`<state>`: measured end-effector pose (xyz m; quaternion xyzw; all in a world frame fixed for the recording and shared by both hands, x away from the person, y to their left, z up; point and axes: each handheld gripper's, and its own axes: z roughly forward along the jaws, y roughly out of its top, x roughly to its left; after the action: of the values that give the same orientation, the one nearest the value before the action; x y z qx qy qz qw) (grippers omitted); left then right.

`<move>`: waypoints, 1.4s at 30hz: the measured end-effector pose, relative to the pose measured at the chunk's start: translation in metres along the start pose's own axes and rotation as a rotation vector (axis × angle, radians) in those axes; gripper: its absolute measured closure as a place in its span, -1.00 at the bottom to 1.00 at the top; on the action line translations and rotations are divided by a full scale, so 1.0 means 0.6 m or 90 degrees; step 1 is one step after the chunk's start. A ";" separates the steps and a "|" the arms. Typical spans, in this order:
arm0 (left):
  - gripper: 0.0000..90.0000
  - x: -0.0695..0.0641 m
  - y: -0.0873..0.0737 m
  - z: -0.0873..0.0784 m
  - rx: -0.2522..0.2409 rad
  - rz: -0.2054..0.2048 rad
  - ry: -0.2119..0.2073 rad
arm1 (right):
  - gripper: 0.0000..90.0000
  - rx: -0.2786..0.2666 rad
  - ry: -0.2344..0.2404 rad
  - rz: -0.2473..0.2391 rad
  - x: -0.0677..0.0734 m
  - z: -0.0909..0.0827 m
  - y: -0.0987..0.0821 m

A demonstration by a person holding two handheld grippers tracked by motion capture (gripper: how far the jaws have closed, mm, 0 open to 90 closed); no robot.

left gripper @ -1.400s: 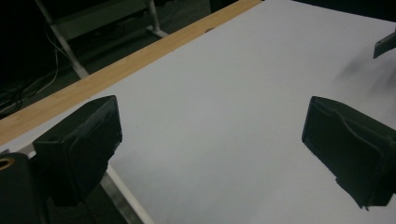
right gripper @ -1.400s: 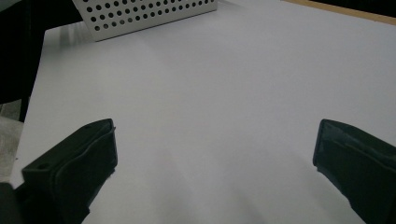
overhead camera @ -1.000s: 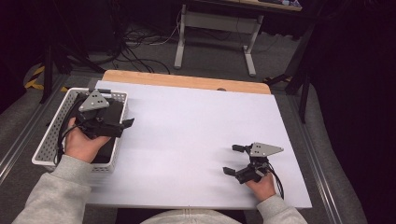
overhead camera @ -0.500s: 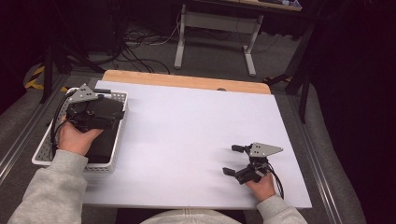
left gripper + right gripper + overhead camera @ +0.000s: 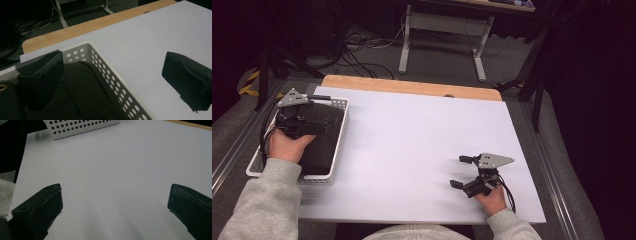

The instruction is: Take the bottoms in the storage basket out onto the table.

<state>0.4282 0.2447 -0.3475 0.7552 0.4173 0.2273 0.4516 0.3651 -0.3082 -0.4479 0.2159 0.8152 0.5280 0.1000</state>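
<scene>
Your left gripper (image 5: 112, 82) has its jaws spread wide with nothing between them: one jaw hangs over the dark folded cloth (image 5: 82, 97) inside the white perforated basket (image 5: 337, 150), the other outside its wall above the white table (image 5: 422, 140). The basket sits at the table's left edge. Your right gripper (image 5: 462, 171) rests near the front right corner, jaws wide apart and empty.

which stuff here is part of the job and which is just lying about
In the job:
- left claw, open over the basket
- white perforated basket
- dark folded cloth inside the basket

Just about:
- right claw, open, resting on the white table
- desk legs and floor cables behind
</scene>
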 end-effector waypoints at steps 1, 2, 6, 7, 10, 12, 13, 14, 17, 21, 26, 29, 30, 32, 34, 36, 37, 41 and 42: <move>-0.87 0.003 -0.001 -0.001 0.003 -0.001 0.000 | -0.99 0.000 0.000 0.000 0.000 0.000 0.000; -0.87 0.005 -0.002 -0.001 0.004 -0.004 0.001 | -0.99 0.001 0.000 0.000 0.000 0.000 0.000; -0.88 0.015 -0.006 0.000 0.013 -0.010 0.010 | -0.99 0.000 -0.002 0.001 0.000 -0.001 0.000; -0.88 0.018 -0.007 0.000 0.015 -0.009 0.012 | -0.99 0.000 -0.003 0.002 0.000 -0.001 0.000; -0.88 0.025 -0.011 0.001 0.026 -0.016 0.018 | -0.99 -0.001 -0.004 0.002 0.001 -0.002 -0.001; -0.89 0.029 -0.013 0.001 0.029 -0.017 0.022 | -0.99 -0.001 -0.004 0.001 0.001 -0.002 -0.001; -0.90 0.033 -0.015 0.000 0.034 -0.022 0.027 | -0.99 -0.001 -0.005 0.001 0.001 -0.002 -0.001; -0.90 0.035 -0.016 0.000 0.038 -0.026 0.027 | -0.99 -0.001 -0.005 0.001 0.001 -0.002 -0.001; -0.90 0.040 -0.019 0.000 0.045 -0.029 0.031 | -0.99 -0.002 -0.005 0.001 0.001 -0.002 -0.001; -0.90 0.045 -0.022 0.004 0.069 -0.035 0.036 | -0.99 0.001 -0.003 0.001 0.001 -0.001 -0.001; -0.90 0.052 -0.029 0.010 0.101 -0.055 0.034 | -0.99 0.000 -0.001 -0.001 0.001 -0.001 -0.001; -0.92 0.056 -0.032 0.015 0.120 -0.060 0.035 | -0.99 0.000 0.000 -0.002 0.001 -0.001 -0.001; -0.93 0.057 -0.034 0.017 0.127 -0.064 0.036 | -0.99 0.000 0.001 -0.002 0.001 -0.001 -0.001; -0.96 0.059 -0.036 0.020 0.141 -0.071 0.042 | -0.99 -0.001 0.001 -0.004 0.002 -0.001 -0.001; -0.98 0.060 -0.037 0.022 0.148 -0.072 0.045 | -0.99 0.000 0.002 -0.003 0.001 -0.001 -0.001; -0.98 0.061 -0.038 0.022 0.151 -0.071 0.053 | -0.99 -0.001 0.002 -0.003 0.001 -0.001 -0.001; -0.99 0.064 -0.040 0.024 0.163 -0.075 0.059 | -0.99 -0.001 0.003 -0.003 0.001 -0.001 -0.001; -0.99 0.069 -0.048 0.035 0.205 -0.090 0.079 | -0.99 -0.001 0.003 -0.003 0.001 -0.001 -0.001; -0.99 0.070 -0.051 0.038 0.213 -0.095 0.081 | -0.99 -0.001 0.003 -0.003 0.001 -0.001 -0.001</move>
<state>0.4550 0.2758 -0.3866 0.7710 0.5316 0.1676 0.3079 0.3640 -0.3084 -0.4480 0.2124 0.8157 0.5287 0.0995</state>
